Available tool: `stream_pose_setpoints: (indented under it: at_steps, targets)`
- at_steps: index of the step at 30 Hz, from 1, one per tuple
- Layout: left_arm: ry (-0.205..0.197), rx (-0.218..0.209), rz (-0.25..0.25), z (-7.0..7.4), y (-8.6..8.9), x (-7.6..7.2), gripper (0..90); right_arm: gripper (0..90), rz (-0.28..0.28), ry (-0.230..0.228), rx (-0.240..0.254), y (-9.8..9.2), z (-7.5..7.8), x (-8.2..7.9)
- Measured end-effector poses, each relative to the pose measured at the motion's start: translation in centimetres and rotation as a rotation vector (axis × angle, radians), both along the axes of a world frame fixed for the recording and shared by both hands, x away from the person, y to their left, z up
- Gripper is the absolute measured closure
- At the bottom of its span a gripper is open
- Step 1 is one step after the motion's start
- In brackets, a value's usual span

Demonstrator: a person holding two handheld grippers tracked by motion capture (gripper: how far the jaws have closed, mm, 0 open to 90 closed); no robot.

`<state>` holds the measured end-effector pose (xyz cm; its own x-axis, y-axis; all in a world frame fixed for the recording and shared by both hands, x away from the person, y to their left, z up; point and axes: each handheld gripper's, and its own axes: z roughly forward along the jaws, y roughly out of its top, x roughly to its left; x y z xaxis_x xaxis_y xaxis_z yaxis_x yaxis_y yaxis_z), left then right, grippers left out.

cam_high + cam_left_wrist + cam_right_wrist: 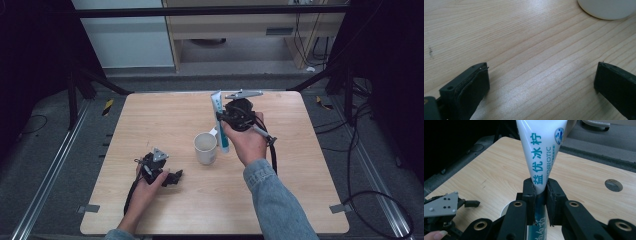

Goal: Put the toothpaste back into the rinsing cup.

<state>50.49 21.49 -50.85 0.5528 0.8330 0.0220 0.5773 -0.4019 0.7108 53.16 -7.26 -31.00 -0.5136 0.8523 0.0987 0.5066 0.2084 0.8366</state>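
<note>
A white and blue toothpaste tube (220,125) (544,150) stands nearly upright, its flat end up, with my right gripper (220,118) (540,188) shut on its narrow lower part. Its bottom end hangs just right of a white cup (205,148) (609,8) at the middle of the wooden table (165,115). The cup's rim (505,212) peeks out below the right jaws. My left gripper (175,176) (541,75) rests low on the table at the front left, pointing toward the cup. Its jaws stand wide apart with bare wood between them.
A round grey spot (613,185) marks the table top in the right gripper view. Black frame legs (80,80) and metal rails (50,170) flank the table. A pale cabinet (240,30) stands behind it, and cables (370,195) lie on the floor at the right.
</note>
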Motion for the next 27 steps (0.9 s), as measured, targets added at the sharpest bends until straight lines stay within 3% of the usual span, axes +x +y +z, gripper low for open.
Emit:
stream_pose_setpoints:
  at_steps: [27]
  targets:
    - [-0.001, -0.002, 0.002, 0.0, 0.0, 0.0, 0.0, 79.0, 0.001, -0.061, 0.026, 1.3, 0.7, 0.5]
